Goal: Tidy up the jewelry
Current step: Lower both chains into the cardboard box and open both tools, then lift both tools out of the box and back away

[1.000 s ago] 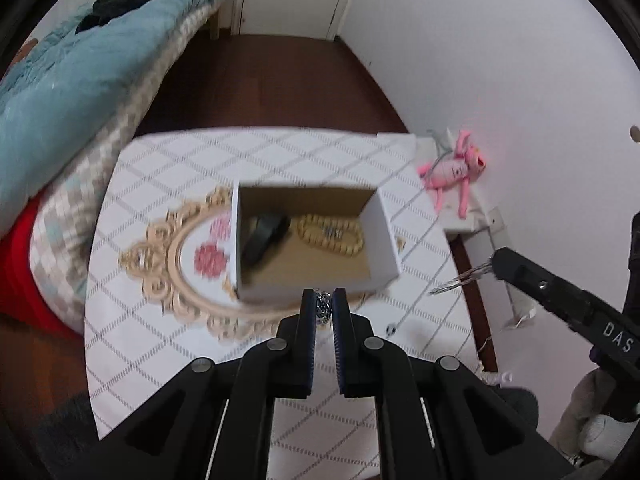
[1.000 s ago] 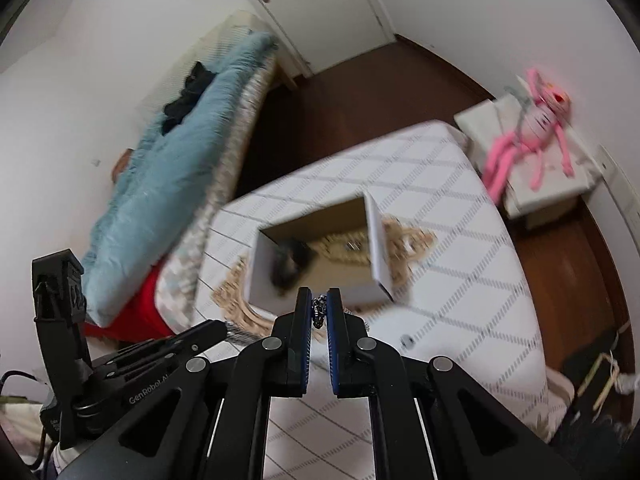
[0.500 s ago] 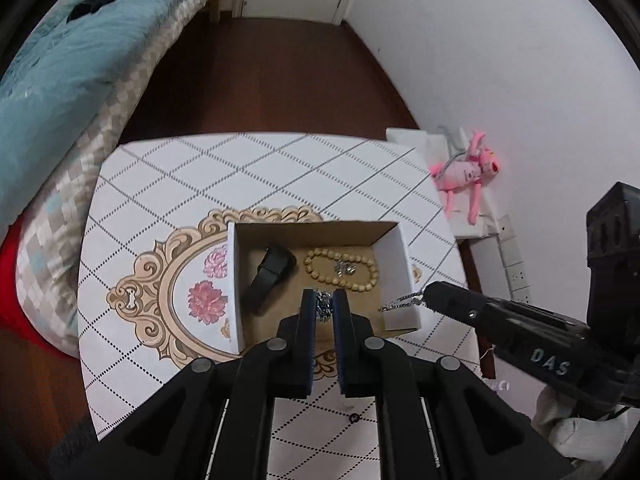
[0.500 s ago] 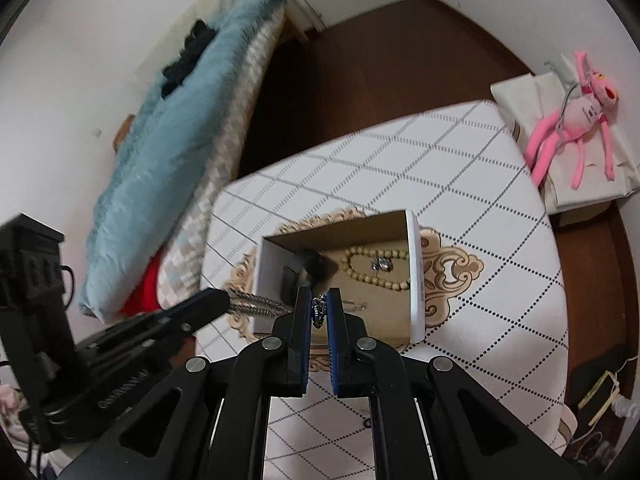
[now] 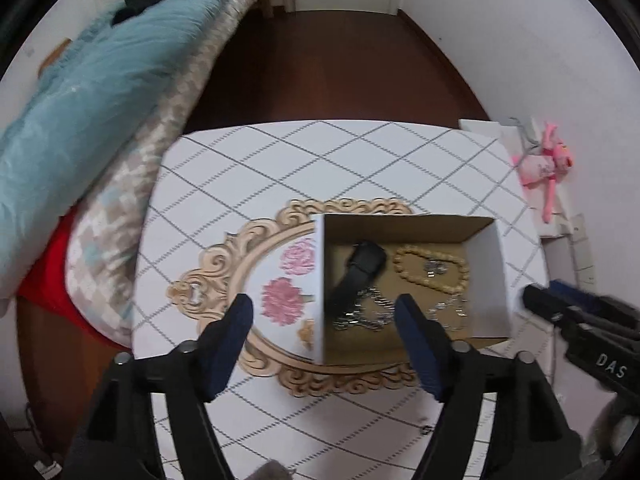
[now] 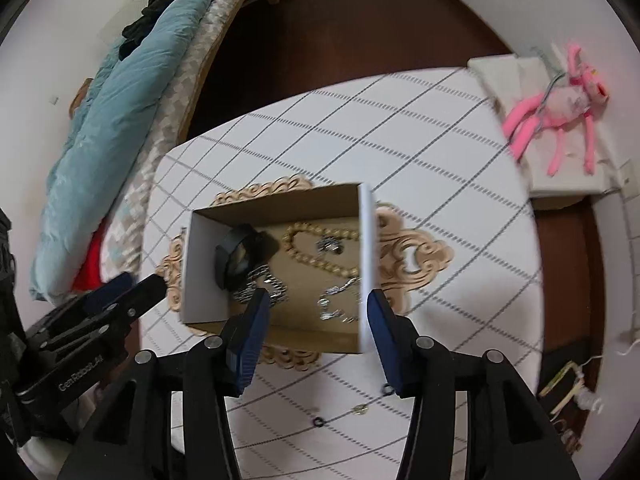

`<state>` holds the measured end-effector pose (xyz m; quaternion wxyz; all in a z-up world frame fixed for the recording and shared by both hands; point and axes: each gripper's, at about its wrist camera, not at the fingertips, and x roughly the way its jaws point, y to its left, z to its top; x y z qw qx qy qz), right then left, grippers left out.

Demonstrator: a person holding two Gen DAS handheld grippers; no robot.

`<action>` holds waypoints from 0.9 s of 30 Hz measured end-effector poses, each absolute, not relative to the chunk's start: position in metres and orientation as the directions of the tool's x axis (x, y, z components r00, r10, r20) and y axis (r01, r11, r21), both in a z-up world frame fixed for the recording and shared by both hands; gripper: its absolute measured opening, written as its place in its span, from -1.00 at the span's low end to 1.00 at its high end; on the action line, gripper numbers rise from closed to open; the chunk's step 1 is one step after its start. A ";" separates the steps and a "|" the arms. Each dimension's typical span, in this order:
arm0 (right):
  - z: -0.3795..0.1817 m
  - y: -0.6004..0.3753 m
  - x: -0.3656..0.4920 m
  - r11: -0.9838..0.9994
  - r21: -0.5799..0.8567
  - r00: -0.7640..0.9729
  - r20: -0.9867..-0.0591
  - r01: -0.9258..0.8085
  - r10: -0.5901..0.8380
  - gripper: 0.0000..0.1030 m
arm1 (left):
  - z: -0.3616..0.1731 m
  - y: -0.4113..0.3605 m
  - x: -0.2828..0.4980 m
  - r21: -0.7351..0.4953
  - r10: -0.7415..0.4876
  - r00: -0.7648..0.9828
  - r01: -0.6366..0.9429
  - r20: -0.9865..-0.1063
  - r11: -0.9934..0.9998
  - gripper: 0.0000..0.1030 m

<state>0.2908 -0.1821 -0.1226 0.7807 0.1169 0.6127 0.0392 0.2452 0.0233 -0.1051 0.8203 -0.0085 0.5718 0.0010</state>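
Most of the jewelry already lies in the open box (image 5: 486, 280) on the desk (image 5: 280, 160), right of centre in the left view: a black watch (image 5: 360, 268), a bead bracelet (image 5: 430, 268) and a silver chain (image 5: 368, 312) draped across the box floor. Both the left tongs (image 5: 324, 316) and the right tongs (image 6: 314, 308) are opening above the box, nothing pinched between them. A few small pieces (image 6: 320, 422) sit on the desk low in the right view, seemingly left to gather.
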 end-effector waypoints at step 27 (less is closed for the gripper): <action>-0.087 -0.166 0.234 0.991 -0.068 0.410 -0.905 0.119 -0.112 1.00 | -0.077 0.030 0.189 0.027 0.050 0.455 -0.056 -0.889 0.998 0.97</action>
